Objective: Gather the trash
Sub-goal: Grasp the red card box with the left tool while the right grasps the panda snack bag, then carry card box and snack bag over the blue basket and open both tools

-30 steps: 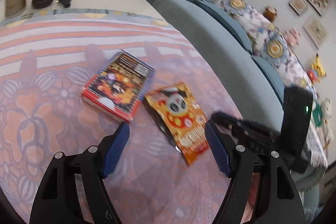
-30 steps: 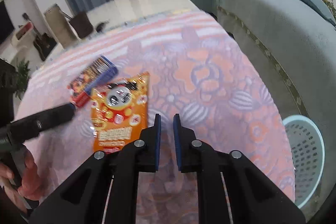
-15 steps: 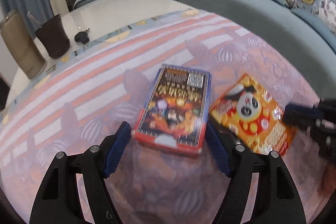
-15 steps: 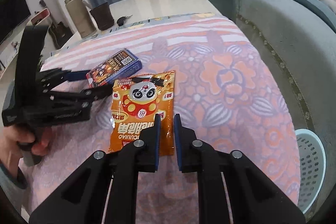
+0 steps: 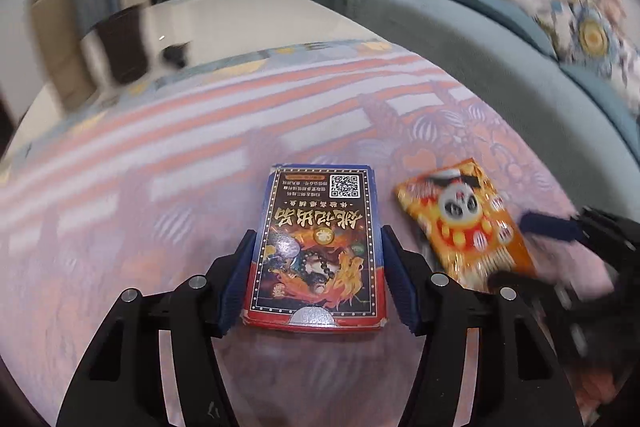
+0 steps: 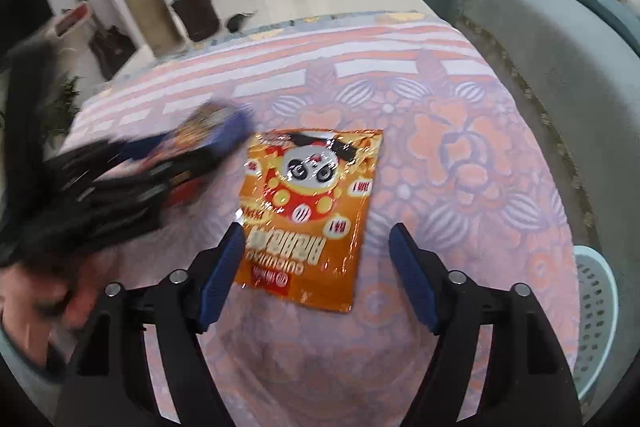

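Note:
A blue-and-red card box (image 5: 316, 247) lies flat on the flowered tablecloth (image 5: 160, 227), and my left gripper (image 5: 319, 233) straddles it. The jaws are closing: the left pad is at the box's long side and a thin gap shows at the right pad. An orange panda snack bag (image 6: 316, 203) lies just right of the box. My right gripper (image 6: 316, 227) hovers over the bag's lower half, jaws opening wide, pads clear of the bag. The bag (image 5: 464, 223) also shows in the left wrist view with the blurred right gripper (image 5: 560, 227) beside it. In the right wrist view the left gripper (image 6: 152, 167) is a blur.
A pale blue laundry-style basket (image 6: 596, 307) stands on the floor at the table's right, beside the teal sofa (image 6: 560, 87). At the table's far end are a dark cup (image 6: 198, 13), a tall beige flask (image 6: 148, 15) and a small black object (image 6: 238, 21). A hand (image 6: 48, 311) holds the left gripper.
My left gripper swung onto the card box and narrowed around it. My right gripper moved over the snack bag and went from shut to wide open.

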The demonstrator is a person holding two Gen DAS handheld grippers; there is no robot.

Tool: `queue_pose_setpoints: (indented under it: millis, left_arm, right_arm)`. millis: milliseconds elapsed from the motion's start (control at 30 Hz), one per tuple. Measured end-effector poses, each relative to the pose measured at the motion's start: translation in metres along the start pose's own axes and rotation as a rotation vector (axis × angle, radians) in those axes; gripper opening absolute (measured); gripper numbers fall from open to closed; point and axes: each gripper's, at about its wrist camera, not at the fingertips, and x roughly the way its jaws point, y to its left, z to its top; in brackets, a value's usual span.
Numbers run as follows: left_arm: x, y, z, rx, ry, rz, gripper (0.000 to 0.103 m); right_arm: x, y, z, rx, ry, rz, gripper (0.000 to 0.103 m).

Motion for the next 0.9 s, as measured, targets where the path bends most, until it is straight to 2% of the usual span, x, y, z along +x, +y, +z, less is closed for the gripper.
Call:
queue_pose_setpoints:
  millis: [33, 133, 267, 333, 400, 500, 567, 600, 667, 767, 900]
  left_arm:
    - [-0.009, 0.004, -0.009, -0.025, -0.002, 0.003, 0.057]
    - [-0.038, 0.014, -0.043, -0.094, -0.008, 0.018, 0.057]
    - [-0.063, 0.017, -0.076, -0.174, -0.029, 0.053, 0.058]
    - [-0.067, 0.014, -0.082, -0.175, -0.041, 0.069, 0.058]
    - [-0.067, 0.011, -0.082, -0.16, -0.046, 0.083, 0.058]
    - [-0.066, 0.011, -0.081, -0.152, -0.047, 0.079, 0.058]
    - [-0.068, 0.01, -0.082, -0.148, -0.053, 0.077, 0.058]
    - [-0.069, 0.009, -0.082, -0.147, -0.056, 0.077, 0.058]
    - [-0.07, 0.008, -0.083, -0.145, -0.062, 0.071, 0.058]
    - [-0.074, 0.004, -0.083, -0.144, -0.081, 0.056, 0.058]
    - [-0.081, -0.006, -0.08, -0.14, -0.106, 0.02, 0.058]
  right_arm:
    - [0.001, 0.001, 0.002, -0.001, -0.002, -0.002, 0.073]
    - [0.009, 0.009, 0.009, 0.006, 0.014, -0.022, 0.09]
    - [0.027, 0.023, 0.01, -0.017, 0.038, -0.107, 0.091]
    - [0.033, 0.033, 0.008, -0.061, 0.023, -0.171, 0.09]
    - [0.032, 0.033, 0.008, -0.062, 0.02, -0.165, 0.085]
    - [0.029, 0.032, 0.007, -0.076, 0.006, -0.152, 0.07]
    - [0.026, 0.032, 0.007, -0.087, 0.002, -0.138, 0.057]
    - [0.025, 0.032, 0.007, -0.092, -0.002, -0.14, 0.053]
    - [0.022, 0.03, 0.006, -0.092, -0.009, -0.104, 0.037]
    - [0.018, 0.031, 0.001, -0.102, -0.025, -0.091, 0.027]
    - [0.006, 0.031, -0.006, -0.093, -0.058, -0.059, 0.026]
